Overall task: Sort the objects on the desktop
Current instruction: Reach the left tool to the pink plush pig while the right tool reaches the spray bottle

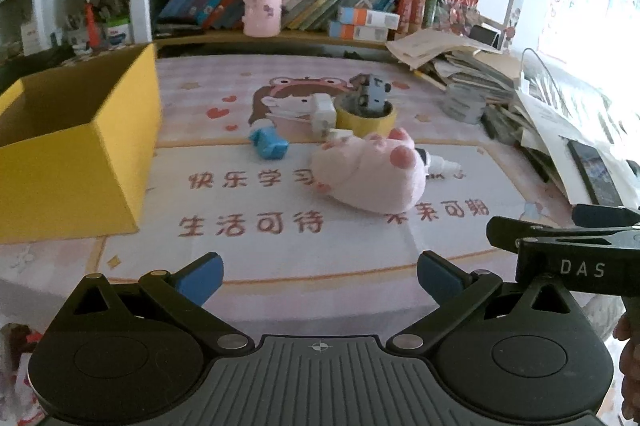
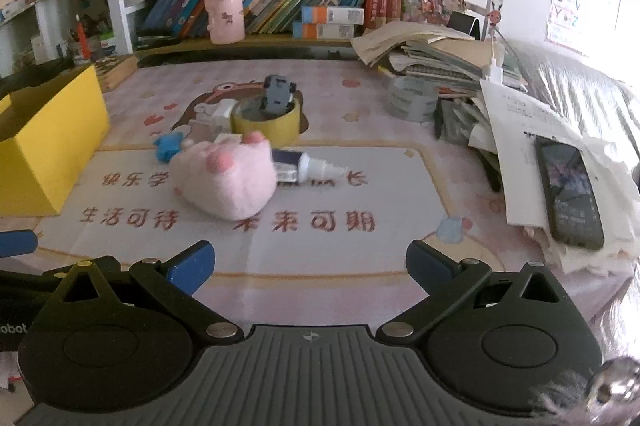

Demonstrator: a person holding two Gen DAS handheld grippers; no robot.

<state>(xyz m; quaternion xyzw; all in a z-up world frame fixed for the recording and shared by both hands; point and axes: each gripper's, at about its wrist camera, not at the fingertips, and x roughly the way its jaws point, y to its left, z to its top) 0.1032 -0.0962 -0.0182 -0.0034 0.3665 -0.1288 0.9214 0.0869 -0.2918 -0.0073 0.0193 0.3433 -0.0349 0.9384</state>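
Both grippers are hovering over the near edge of the table point(image 2: 460, 162). The left gripper point(image 1: 319, 276) is holding its fingers spread, gripping nothing; the right gripper point(image 2: 310, 268) is doing likewise. The pink plush toy point(image 2: 226, 178) is lying near the table's middle, with a blue toy point(image 2: 168, 145) just beside it. A grey toy car point(image 2: 278, 96) is standing inside a yellow tape roll point(image 2: 267, 124) behind it. A yellow box point(image 1: 76, 146) is sitting at the left edge
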